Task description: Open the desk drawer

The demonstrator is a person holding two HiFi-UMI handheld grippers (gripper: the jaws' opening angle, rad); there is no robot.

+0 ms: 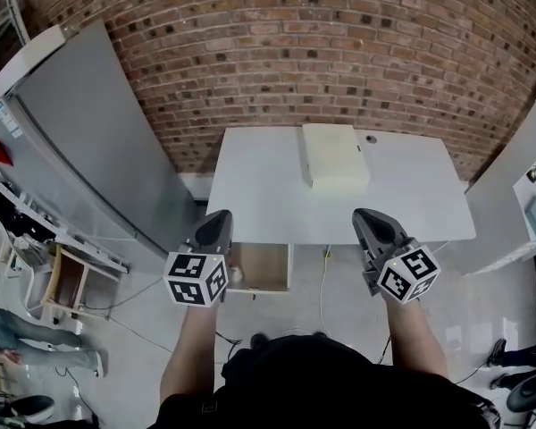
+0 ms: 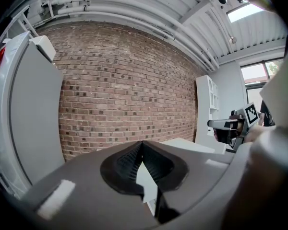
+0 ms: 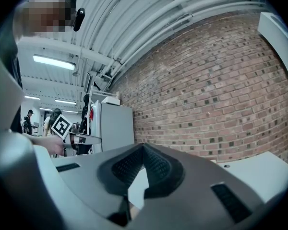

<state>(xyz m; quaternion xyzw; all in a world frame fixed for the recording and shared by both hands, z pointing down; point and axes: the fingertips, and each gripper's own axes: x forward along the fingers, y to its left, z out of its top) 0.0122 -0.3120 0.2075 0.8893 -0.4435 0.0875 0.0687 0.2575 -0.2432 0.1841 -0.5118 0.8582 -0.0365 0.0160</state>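
**Both grippers closed and empty, drawer standing open**

Nearest me, the person holds both forearms out in front. The left gripper (image 1: 219, 215) has its jaws pressed together with nothing between them, which its own view (image 2: 142, 143) shows plainly. The right gripper (image 1: 365, 213) is closed and empty too (image 3: 143, 145). The two are held well apart, both pointing toward the desk.

Just past the left gripper's marker cube, the drawer (image 1: 261, 268) is pulled out from under the near edge of the white desk (image 1: 250, 195), on its left side, and its pale wooden inside is showing. A thin cable (image 1: 322, 284) trails over the floor (image 1: 339, 302) beside the drawer.

Further back, a flat cream box (image 1: 334, 155) lies on the desktop near its far edge. A tall grey cabinet (image 1: 98, 141) stands left of the desk. Behind both runs the brick wall (image 1: 295, 52).
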